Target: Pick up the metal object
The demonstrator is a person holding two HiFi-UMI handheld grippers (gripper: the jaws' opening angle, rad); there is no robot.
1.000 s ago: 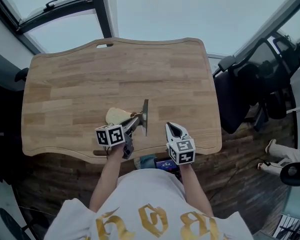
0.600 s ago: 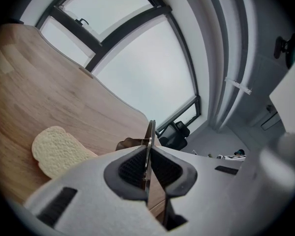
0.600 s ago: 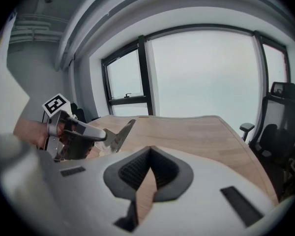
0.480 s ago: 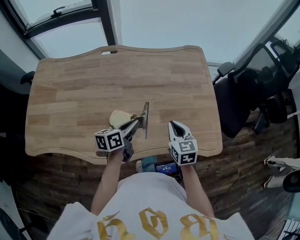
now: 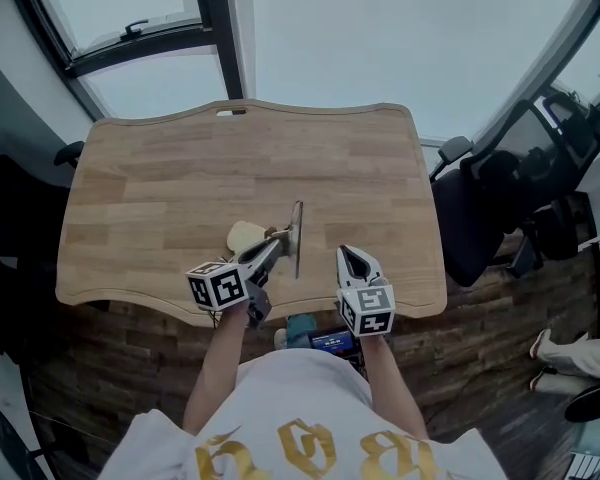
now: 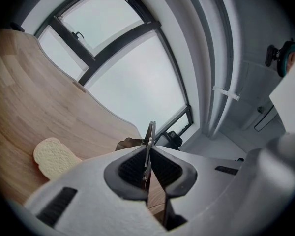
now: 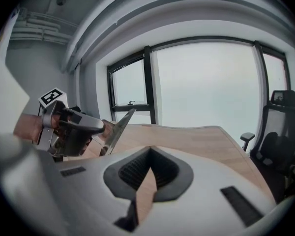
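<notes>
The left gripper [image 5: 274,240] pinched a flat metal blade [image 5: 297,238] edge-on between its jaws, over the wooden table [image 5: 160,188]. A bread slice [image 5: 242,236] lay at its nine o'clock. At three o'clock, the right gripper [image 5: 347,253] was closed and empty.

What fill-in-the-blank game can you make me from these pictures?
The left claw pinches the thin flat grey metal blade, while the right claw holds ____.
The pale slice of bread lies on the light ____ table.
The black office chair stands on the person's ____ side.
Missing words: nothing; wooden; right.
</notes>
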